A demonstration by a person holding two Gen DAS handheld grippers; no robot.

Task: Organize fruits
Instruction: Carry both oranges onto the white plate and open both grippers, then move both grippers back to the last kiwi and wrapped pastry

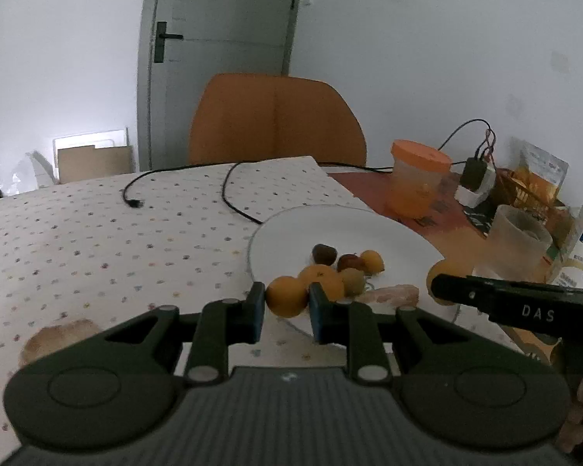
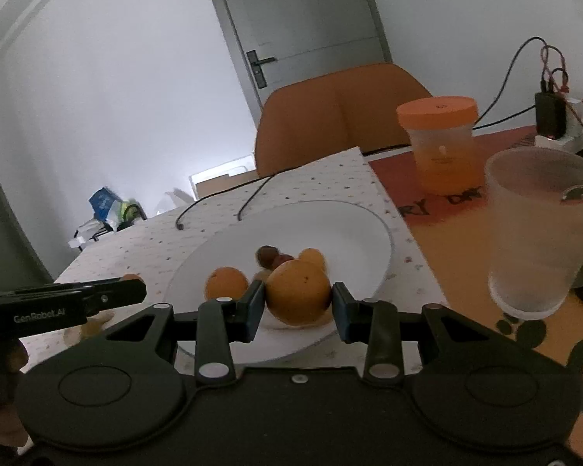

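Observation:
A white plate (image 1: 342, 229) lies on the dotted cloth and holds several small fruits: an orange (image 1: 322, 277), dark brown ones (image 1: 324, 253), a greenish one (image 1: 354, 281) and a small yellow-orange one (image 1: 372, 261). My left gripper (image 1: 287, 306) is shut on a small orange fruit (image 1: 287, 296) over the plate's near left rim. My right gripper (image 2: 297, 306) is shut on a larger orange (image 2: 298, 291) above the plate's (image 2: 353, 225) near edge. Another orange (image 2: 226, 282) rests on the plate beside it. Each gripper shows in the other's view, the left gripper (image 2: 140, 291) and the right gripper (image 1: 439, 287).
An orange-lidded jar (image 2: 443, 143) and a frosted cup (image 2: 540, 229) stand right of the plate. Black cables (image 1: 229, 190) cross the cloth behind it. Snack bags, a charger (image 1: 476, 173) and a carton crowd the far right. An orange chair (image 1: 276, 120) faces the table's far side.

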